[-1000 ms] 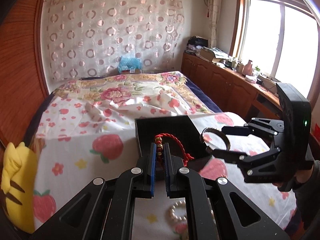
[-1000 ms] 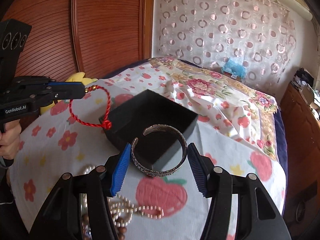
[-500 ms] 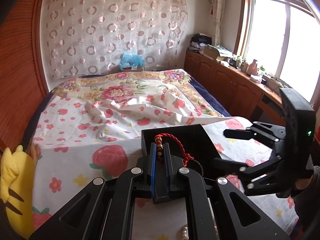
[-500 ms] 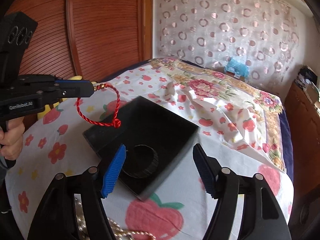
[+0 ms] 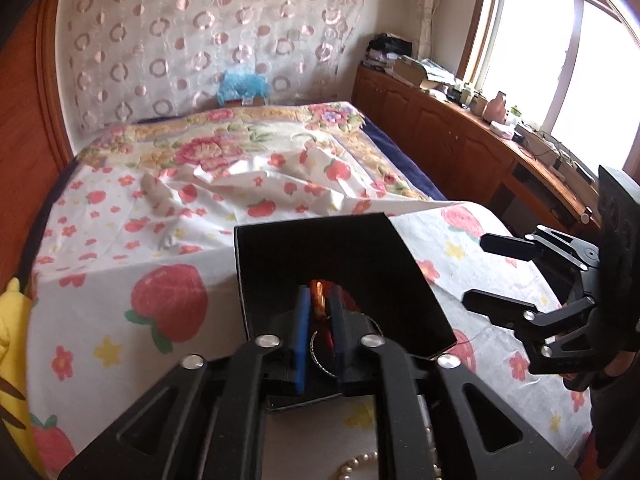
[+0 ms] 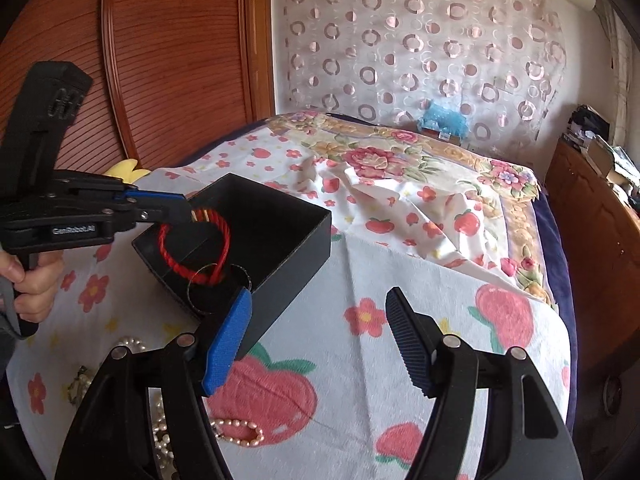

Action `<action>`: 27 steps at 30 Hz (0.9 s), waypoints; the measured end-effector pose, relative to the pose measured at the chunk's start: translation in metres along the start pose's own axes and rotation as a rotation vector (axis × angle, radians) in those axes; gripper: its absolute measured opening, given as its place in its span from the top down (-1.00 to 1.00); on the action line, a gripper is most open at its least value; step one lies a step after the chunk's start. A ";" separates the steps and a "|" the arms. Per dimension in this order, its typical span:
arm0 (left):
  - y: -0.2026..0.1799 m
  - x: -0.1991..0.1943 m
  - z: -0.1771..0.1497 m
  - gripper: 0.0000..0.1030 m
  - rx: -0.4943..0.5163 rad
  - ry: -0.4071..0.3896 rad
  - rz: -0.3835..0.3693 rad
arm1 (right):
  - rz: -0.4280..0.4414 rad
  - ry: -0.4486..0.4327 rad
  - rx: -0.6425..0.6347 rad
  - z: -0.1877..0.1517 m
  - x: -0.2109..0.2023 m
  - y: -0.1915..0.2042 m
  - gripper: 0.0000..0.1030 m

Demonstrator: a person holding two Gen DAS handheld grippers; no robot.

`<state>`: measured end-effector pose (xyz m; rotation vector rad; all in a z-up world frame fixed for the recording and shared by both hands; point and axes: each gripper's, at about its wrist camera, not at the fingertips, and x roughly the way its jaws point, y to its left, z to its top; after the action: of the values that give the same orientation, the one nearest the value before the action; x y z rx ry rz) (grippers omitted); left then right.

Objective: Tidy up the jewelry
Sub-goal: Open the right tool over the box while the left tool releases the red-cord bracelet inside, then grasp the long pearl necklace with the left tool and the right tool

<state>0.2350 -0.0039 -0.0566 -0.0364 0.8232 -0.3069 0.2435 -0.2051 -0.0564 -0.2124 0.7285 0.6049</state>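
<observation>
A black open box (image 6: 280, 236) (image 5: 320, 256) sits on the strawberry-print sheet. My left gripper (image 5: 320, 320) (image 6: 188, 212) is shut on a red cord bracelet (image 6: 196, 248) (image 5: 320, 300) and holds it inside the box, its loop hanging down. A silver bangle (image 6: 218, 286) (image 5: 320, 354) lies on the box floor under the cord. My right gripper (image 6: 320, 340) (image 5: 480, 272) is open and empty, to the right of the box and above the sheet.
Pearl strands (image 6: 236, 430) (image 5: 360, 464) and other jewelry (image 6: 78, 384) lie on the sheet in front of the box. A yellow plush (image 5: 12, 344) is at the left edge. Wooden cabinets (image 5: 460, 140) run along the right wall under the window.
My right gripper dropped the silver bangle into the box, opened, and drew back to the right. My left gripper lowered the red cord bracelet into the box.
</observation>
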 end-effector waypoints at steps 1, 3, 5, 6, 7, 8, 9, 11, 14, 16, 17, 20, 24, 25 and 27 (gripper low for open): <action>0.001 0.000 -0.001 0.47 -0.002 0.000 0.002 | 0.001 -0.002 0.004 -0.001 -0.001 0.000 -0.39; 0.000 -0.004 -0.002 0.44 0.004 -0.005 0.006 | 0.001 -0.005 0.012 -0.004 -0.005 0.000 -0.39; -0.001 -0.010 -0.004 0.42 0.011 -0.014 0.012 | -0.001 -0.008 0.016 -0.007 -0.010 0.000 -0.39; -0.002 -0.013 -0.005 0.41 0.014 -0.019 0.016 | -0.001 -0.010 0.020 -0.010 -0.013 0.001 -0.39; -0.003 -0.018 -0.007 0.38 0.016 -0.027 0.021 | 0.000 -0.013 0.023 -0.012 -0.016 0.003 -0.39; -0.004 -0.024 -0.010 0.32 0.016 -0.033 0.024 | 0.002 -0.016 0.028 -0.014 -0.019 0.004 -0.39; -0.003 -0.029 -0.013 0.29 0.015 -0.039 0.028 | 0.005 -0.018 0.031 -0.016 -0.022 0.005 -0.39; -0.004 -0.038 -0.020 0.26 0.014 -0.047 0.037 | 0.007 -0.027 0.040 -0.022 -0.030 0.010 -0.39; -0.006 -0.050 -0.031 0.23 0.013 -0.055 0.051 | 0.023 -0.035 0.051 -0.032 -0.039 0.019 -0.39; -0.008 -0.060 -0.042 0.17 0.007 -0.056 0.057 | 0.031 -0.035 0.053 -0.040 -0.045 0.026 -0.39; -0.009 -0.063 -0.046 0.16 0.007 -0.058 0.059 | 0.034 -0.035 0.055 -0.041 -0.046 0.028 -0.39; -0.012 -0.075 -0.063 0.15 0.003 -0.058 0.060 | 0.049 -0.025 0.060 -0.052 -0.051 0.039 -0.20; -0.019 -0.085 -0.085 0.15 0.015 -0.051 0.071 | 0.058 0.003 0.051 -0.066 -0.054 0.054 0.06; -0.020 -0.087 -0.089 0.15 0.017 -0.051 0.073 | 0.059 0.008 0.048 -0.067 -0.054 0.058 0.12; -0.022 -0.090 -0.098 0.15 0.014 -0.049 0.075 | 0.062 0.015 0.044 -0.072 -0.055 0.064 0.20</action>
<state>0.1003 0.0094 -0.0559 0.0004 0.7719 -0.2398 0.1333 -0.2054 -0.0701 -0.1540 0.7648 0.6465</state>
